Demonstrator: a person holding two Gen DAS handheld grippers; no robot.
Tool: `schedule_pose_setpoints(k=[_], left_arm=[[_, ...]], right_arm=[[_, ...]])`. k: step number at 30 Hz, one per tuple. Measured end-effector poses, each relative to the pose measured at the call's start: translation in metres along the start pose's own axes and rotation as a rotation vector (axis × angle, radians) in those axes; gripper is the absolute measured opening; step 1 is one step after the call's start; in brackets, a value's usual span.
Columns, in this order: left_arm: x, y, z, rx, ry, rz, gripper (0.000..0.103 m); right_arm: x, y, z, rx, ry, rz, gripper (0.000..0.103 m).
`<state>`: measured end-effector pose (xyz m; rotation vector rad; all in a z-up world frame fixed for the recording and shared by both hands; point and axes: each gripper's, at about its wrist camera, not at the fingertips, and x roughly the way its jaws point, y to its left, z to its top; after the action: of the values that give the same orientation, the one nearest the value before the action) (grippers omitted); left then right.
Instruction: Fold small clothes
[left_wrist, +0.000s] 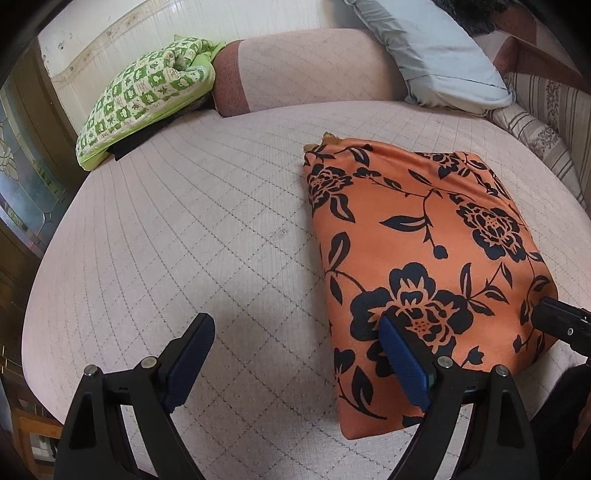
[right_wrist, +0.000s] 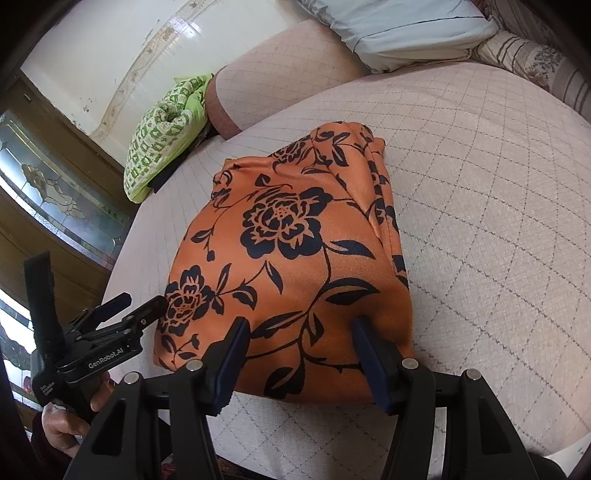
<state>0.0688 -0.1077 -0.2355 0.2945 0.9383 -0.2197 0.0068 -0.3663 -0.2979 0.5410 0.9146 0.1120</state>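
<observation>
Both grippers are meeting the folded orange floral garment (right_wrist: 291, 236) at the mattress's (left_wrist: 207, 206) near edge: our right gripper (right_wrist: 299, 354) is straddling its near end, jaws apart and not pinching, while our left gripper (left_wrist: 295, 354), spread wide, is straddling its left long edge.

Soft even daylight, sharp focus, faint shadows, fisheye bending, dark corners

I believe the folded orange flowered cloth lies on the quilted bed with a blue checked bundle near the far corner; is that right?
Not quite: the checked bundle is green, not blue, as the left wrist view shows. The folded orange flowered cloth does lie on the quilted bed.
</observation>
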Motion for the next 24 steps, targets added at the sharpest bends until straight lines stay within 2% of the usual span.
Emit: schedule_pose_setpoints(k=[8, 17, 24], left_arm=[[-0.022, 0.004, 0.002, 0.001, -0.044, 0.021, 0.090], [-0.072, 0.004, 0.010, -0.006, -0.150, -0.002, 0.090], [-0.112, 0.003, 0.016, -0.002, -0.238, -0.024, 0.090]], right_arm=[[-0.015, 0.009, 0.000, 0.008, -0.022, 0.003, 0.062], [-0.069, 0.040, 0.007, -0.082, -0.154, 0.001, 0.062], [-0.096, 0.056, 0.011, -0.113, -0.212, 0.019, 0.062]])
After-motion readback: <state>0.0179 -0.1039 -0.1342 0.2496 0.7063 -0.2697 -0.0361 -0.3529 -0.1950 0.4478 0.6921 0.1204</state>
